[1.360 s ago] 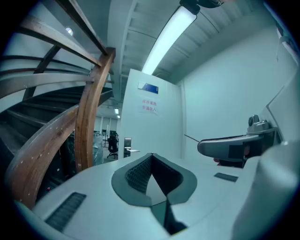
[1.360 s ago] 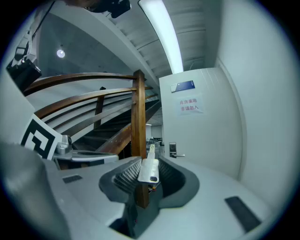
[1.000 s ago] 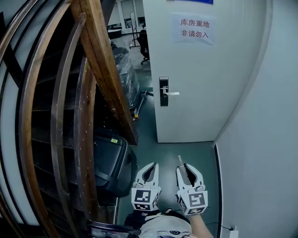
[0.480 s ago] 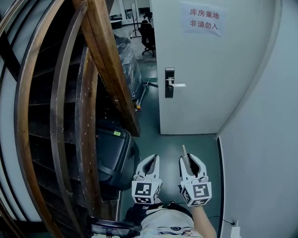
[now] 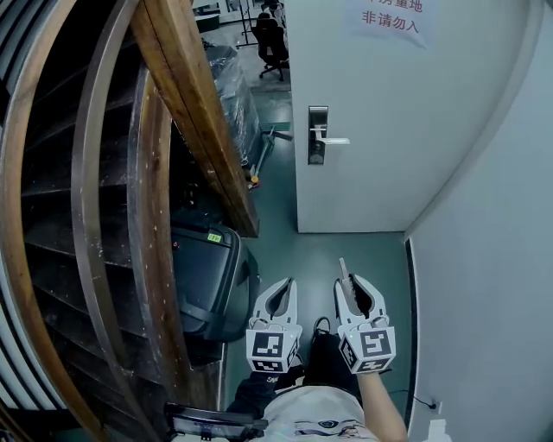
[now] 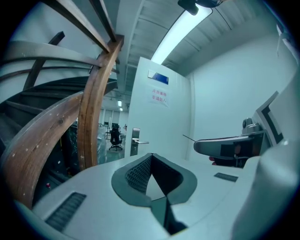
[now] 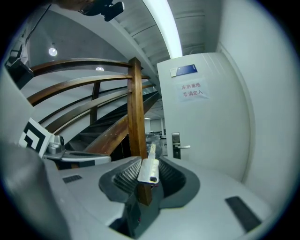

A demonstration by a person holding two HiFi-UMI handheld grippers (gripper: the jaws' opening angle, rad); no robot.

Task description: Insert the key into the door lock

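Observation:
A white door stands ahead with a dark lock plate and silver lever handle, also seen as the lock and the lock. My right gripper is shut on a silver key whose blade points forward toward the door; the key's tip sticks out past the jaws. My left gripper is beside it, shut and holding nothing. Both grippers are low, well short of the door.
A curved wooden stair rail and dark steps fill the left. A black case sits on the floor under the stairs. A grey wall runs along the right. A paper sign hangs on the door. An office chair shows beyond.
The view has moved forward toward the door; the lock sits higher and slightly right in the head view. Both grippers kept their pose, rising a little, with the key still held.

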